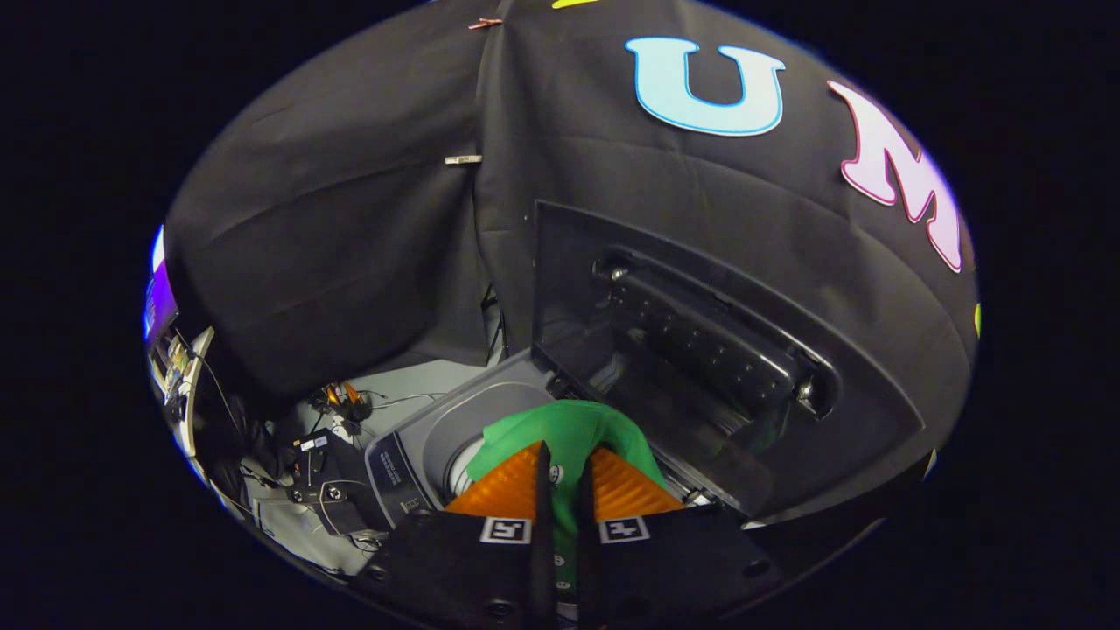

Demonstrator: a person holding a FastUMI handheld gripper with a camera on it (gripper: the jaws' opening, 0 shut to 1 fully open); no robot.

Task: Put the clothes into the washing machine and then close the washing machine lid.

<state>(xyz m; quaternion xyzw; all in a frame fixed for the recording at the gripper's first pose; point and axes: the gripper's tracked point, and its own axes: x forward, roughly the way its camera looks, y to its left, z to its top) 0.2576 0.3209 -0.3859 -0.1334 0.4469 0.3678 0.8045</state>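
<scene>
Here a soft green garment (573,433) is seen pinched between the two fingers of the gripper (564,477), which are drawn nearly together with only a narrow strip of cloth showing in the gap; both ribbed pads (512,486) are pressed against the fabric from either side, so the cloth is gripped. The garment is matte and smooth, bunched into a rounded hump just ahead of the fingertips, and its long axis is laid along the fingers, running from the gap forward and over the mouth of the washing machine (411,455). A small pale mark is seen on the fabric close to the fingertips, though what it is cannot be told. The machine is a grey top-loader with a rounded rectangular top of smooth plastic, and a curved sliver of its pale drum (464,464) is visible beside the cloth, just left of the fingers; how much of the garment is already inside the tub cannot be told, since the hump is in front of the opening. The lid (700,367) is stood open, tilted up and back beyond the garment, a dark glossy panel in which faint reflections are caught, with a long ridged bar across its inner face. To the left of the machine, on a pale floor (420,381), cables and small dark devices (328,490) are scattered
</scene>
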